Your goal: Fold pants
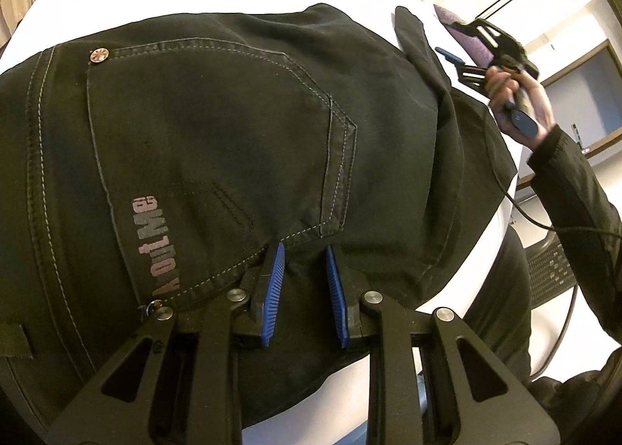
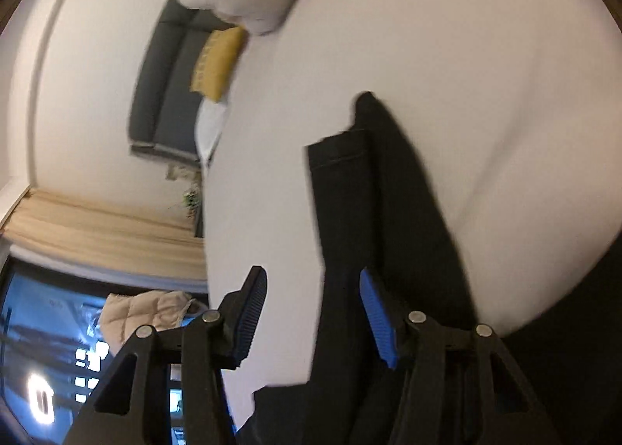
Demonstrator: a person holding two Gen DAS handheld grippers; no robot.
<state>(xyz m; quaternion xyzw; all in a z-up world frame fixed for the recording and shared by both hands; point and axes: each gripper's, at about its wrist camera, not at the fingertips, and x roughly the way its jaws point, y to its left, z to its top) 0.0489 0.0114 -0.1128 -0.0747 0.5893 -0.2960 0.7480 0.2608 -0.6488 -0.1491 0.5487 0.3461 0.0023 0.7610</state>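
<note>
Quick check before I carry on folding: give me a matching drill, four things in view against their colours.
Things:
1 pants
2 cushion
3 curtain
4 sofa

Colours:
a yellow
b grey
c black
d beige

Pairs: 1-c; 2-a; 3-d; 4-b

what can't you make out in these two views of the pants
- Left wrist view: whether the left gripper pinches the pants; black cloth fills the gap between its pads.
- Left wrist view: the waistband, cut off by the left edge.
- Right wrist view: the pant leg is blurred, its lower part behind the right gripper.
</note>
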